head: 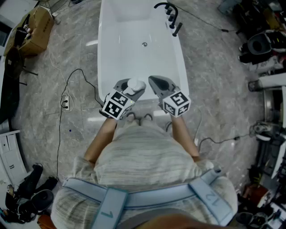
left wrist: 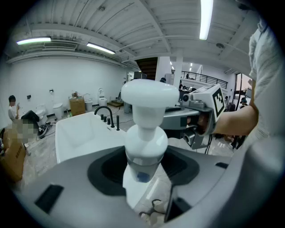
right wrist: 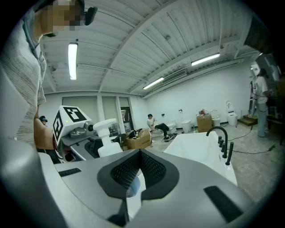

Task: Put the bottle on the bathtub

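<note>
1. Cardboard box point(head: 35, 30): brown, on the grey marbled floor point(head: 214, 67) at far left, well apart from the tub.
2. Power strip point(head: 65, 103): white, on the floor left of the tub, with a black cable looping away from it.
3. Left gripper point(head: 133, 88): jaws clamped on the bottle's body. Its marker cube faces the camera, just short of the tub's near end.
4. Bottle point(head: 136, 85): white, with a broad pump head. It stands upright between the left jaws point(left wrist: 144, 165), raised over the near rim of the tub and not set down.
5. Bathtub point(head: 103, 53): white and rectangular, running away from the person. A drain point(head: 144, 44) sits in its floor.
6. Right gripper point(head: 155, 81): jaws brought together at the tips point(right wrist: 139, 156), nothing between them. It is just right of the bottle, over the same near rim.
7. Faucet point(head: 169, 11): black, with a curved spout and upright handles, on the tub's far right rim.
</note>
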